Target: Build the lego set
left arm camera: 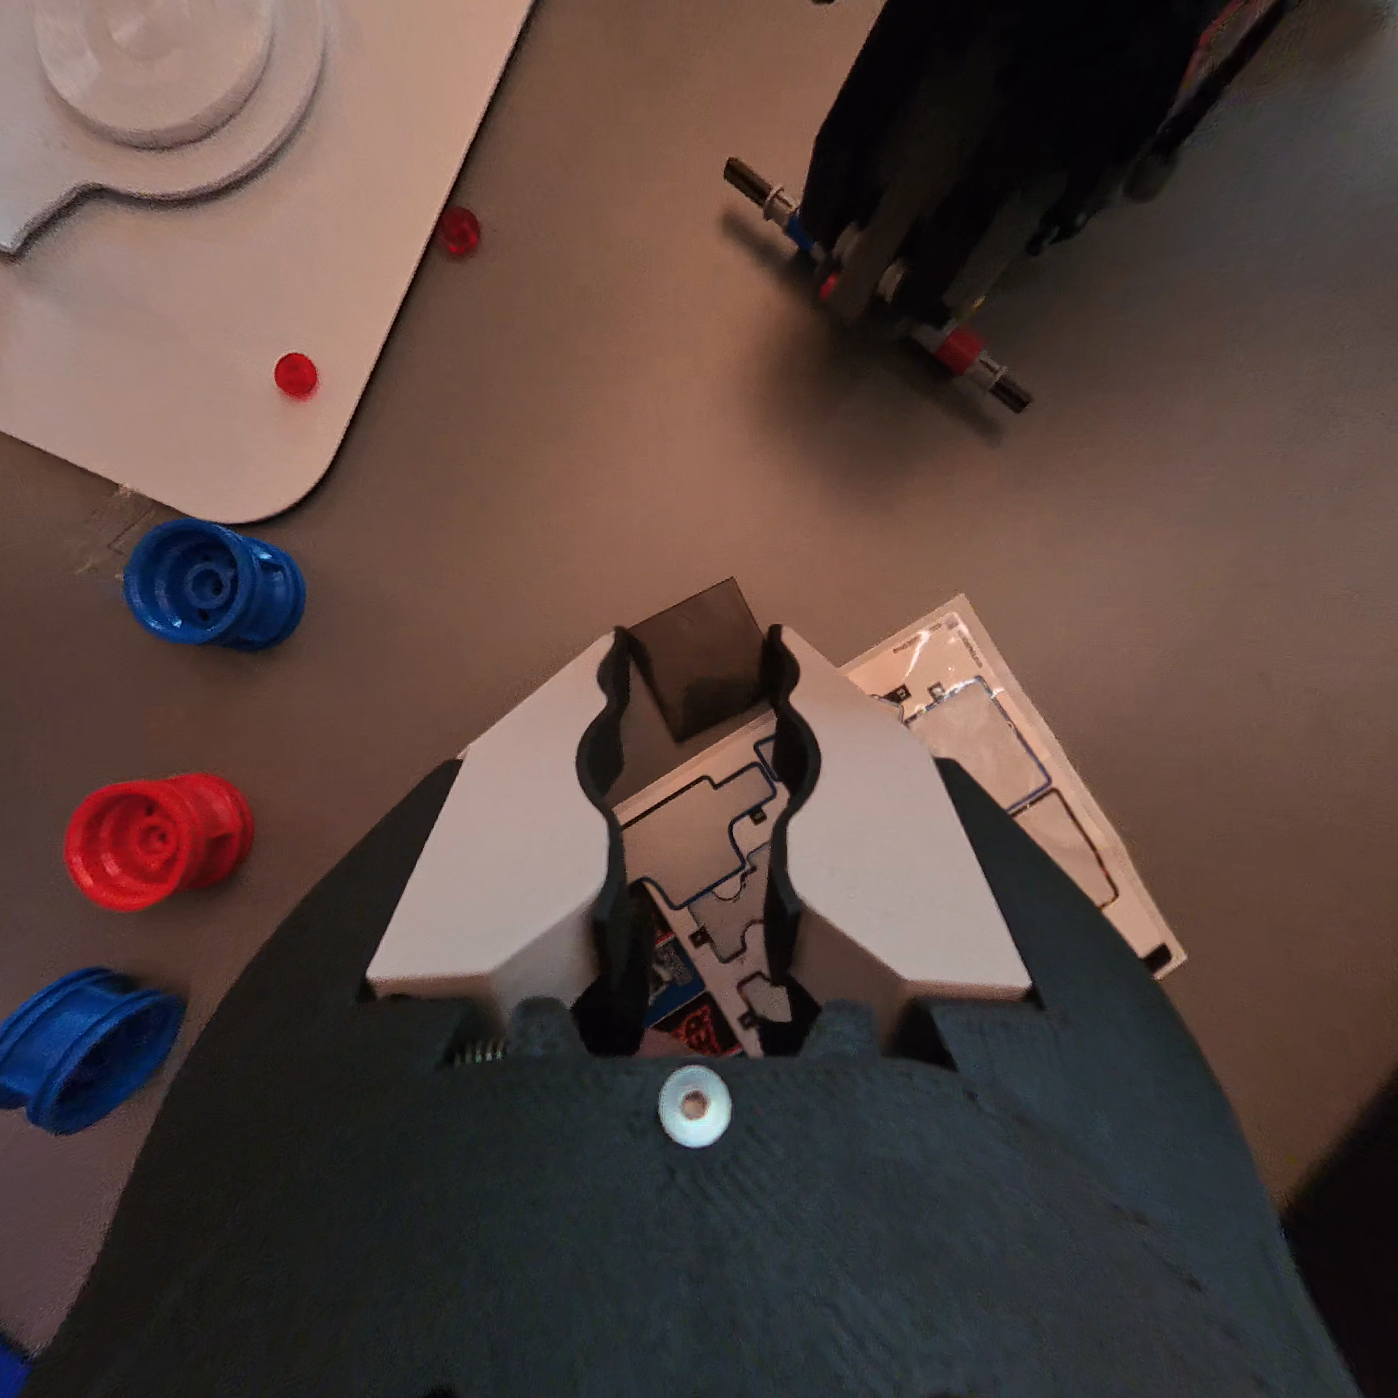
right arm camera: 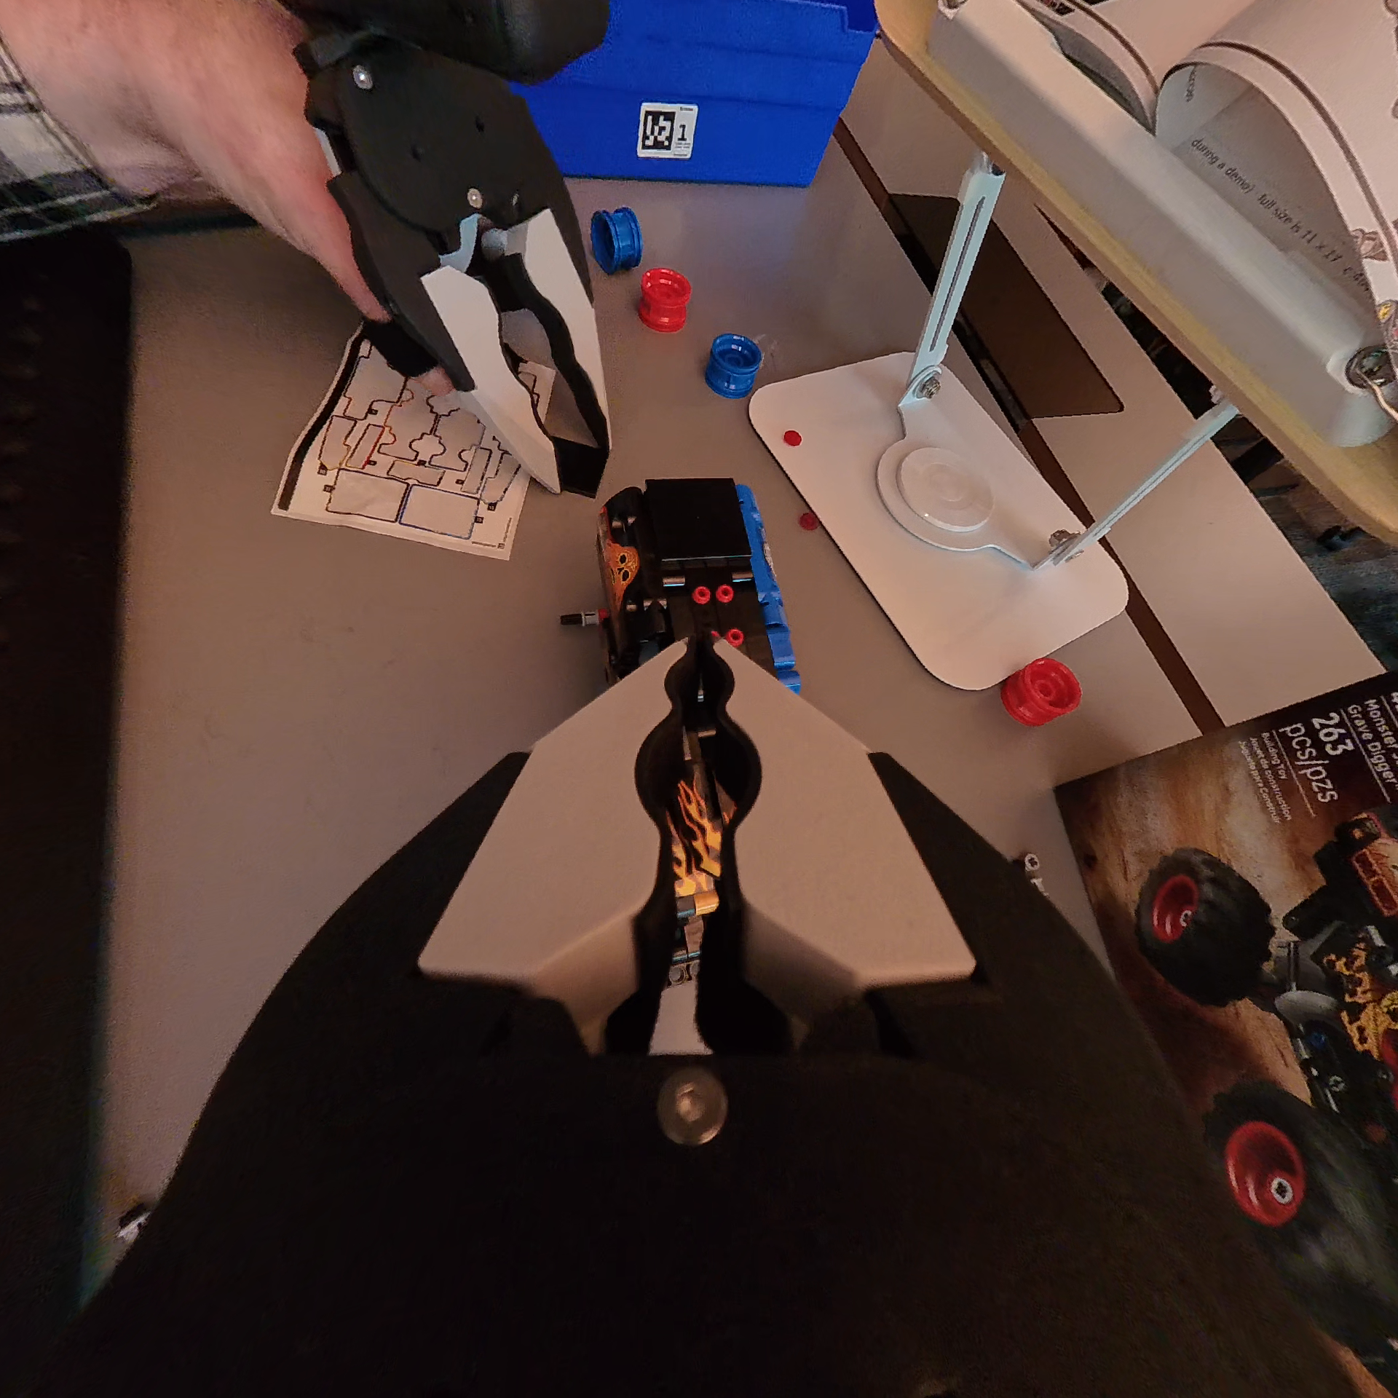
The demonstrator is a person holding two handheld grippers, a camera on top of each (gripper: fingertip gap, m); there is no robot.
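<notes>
My left gripper is shut on a small flat black piece held at its fingertips, above a white sticker sheet. In the right wrist view the left gripper hangs just left of the truck with the black piece in its tips. The black, blue and flame-stickered lego truck body lies on the grey table. My right gripper is shut on its near end. In the left wrist view the truck shows at the top right under the dark right gripper.
Several loose wheel rims lie about, such as a blue one, a red one and a red one by the stand. A white stand base carries a red stud. A blue bin stands behind. The set's booklet lies right.
</notes>
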